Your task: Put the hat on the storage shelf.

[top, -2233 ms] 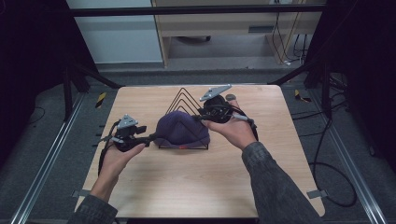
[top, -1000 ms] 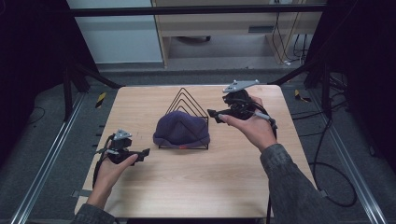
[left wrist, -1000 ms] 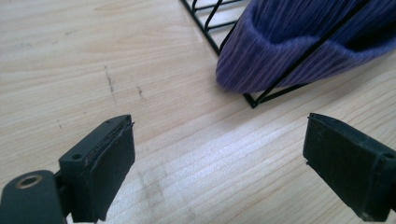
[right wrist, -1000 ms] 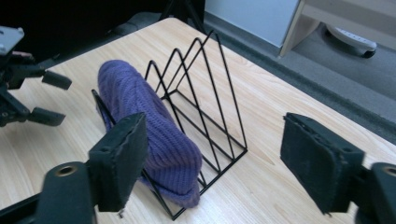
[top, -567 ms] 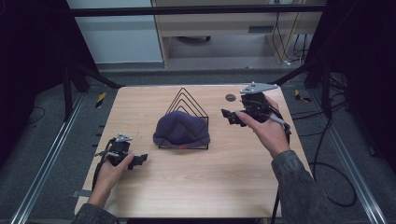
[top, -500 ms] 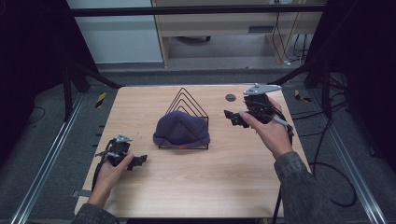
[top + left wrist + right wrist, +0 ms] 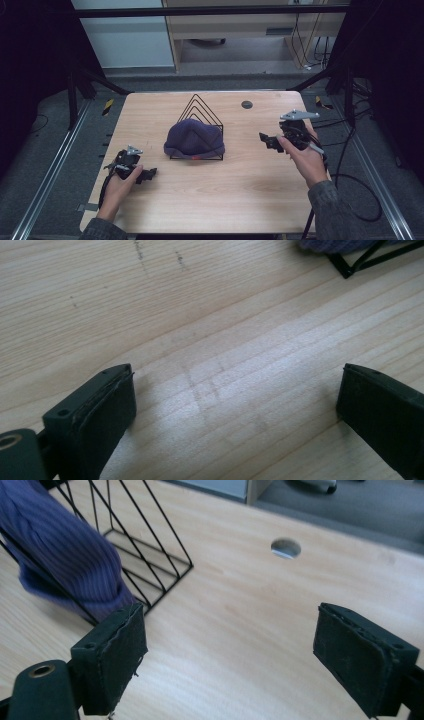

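A purple knit beanie is draped over a black wire rack at the table's middle; the right gripper view has the beanie and rack at its left. My left gripper rests low on the table near the front left, open, with bare wood between its jaws. A corner of the rack shows far off in the left gripper view. My right gripper hangs above the table right of the rack, open and holding nothing.
The wooden table has a round cable hole near its back right, also in the right gripper view as a hole. Dark metal frame legs and cables lie on the floor around the table.
Both grippers have let go of the beanie and drawn away from the rack: the left toward the front left, the right out to the right side.
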Demonstrator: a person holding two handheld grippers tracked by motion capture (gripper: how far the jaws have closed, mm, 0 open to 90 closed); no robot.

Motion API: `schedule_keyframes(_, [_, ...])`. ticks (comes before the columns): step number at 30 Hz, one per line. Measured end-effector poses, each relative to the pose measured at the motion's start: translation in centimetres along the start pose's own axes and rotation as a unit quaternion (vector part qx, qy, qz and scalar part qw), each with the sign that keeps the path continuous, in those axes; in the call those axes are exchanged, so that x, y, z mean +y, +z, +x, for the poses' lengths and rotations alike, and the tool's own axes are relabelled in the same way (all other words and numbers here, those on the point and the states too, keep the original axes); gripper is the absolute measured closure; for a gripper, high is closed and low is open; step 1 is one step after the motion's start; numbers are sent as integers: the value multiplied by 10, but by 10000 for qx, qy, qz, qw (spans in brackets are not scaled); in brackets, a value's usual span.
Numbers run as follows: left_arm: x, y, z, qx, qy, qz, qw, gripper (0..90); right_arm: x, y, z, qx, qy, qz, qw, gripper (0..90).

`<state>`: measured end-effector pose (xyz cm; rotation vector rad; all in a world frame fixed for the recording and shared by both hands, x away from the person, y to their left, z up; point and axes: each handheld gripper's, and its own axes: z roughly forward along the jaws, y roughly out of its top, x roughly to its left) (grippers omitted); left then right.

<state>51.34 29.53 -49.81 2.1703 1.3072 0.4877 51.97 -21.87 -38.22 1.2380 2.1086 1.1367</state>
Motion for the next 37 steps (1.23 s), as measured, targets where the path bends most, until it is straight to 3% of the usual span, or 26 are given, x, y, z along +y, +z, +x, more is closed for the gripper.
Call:
schedule_keyframes(11, [-4, 0, -1, 20, -44, -118, 9999, 0, -68, 24, -1, 32, 319, 505, 9982, 132])
schedule_keyframes(17, [-4, 0, -2, 3, -61, -130, 9999, 0, -90, 36, -3, -50, 495, 792, 9956, 130])
schedule_keyframes(25, [-4, 0, -3, 18, -74, -144, 9999, 0, -110, 46, -5, -148, 472, 1091, 9928, 111])
schedule_keyframes(30, [-4, 1, -4, 10, -64, -138, 9999, 0, -115, 49, -1, -262, 233, 1095, 9934, 64])
schedule_keyframes(31, [-4, 1, -4, 2, -59, -133, 9999, 0, -117, 50, 1, -332, 95, 1048, 9939, 48])
schedule_keyframes(33, [-3, 1, -4, 1, -58, -126, 9999, 0, -122, 51, 5, -434, 124, 818, 9956, 28])
schedule_keyframes(37, [-3, 1, -4, -11, -46, -126, 9999, 0, -123, 51, 7, -458, 147, 778, 9958, 28])
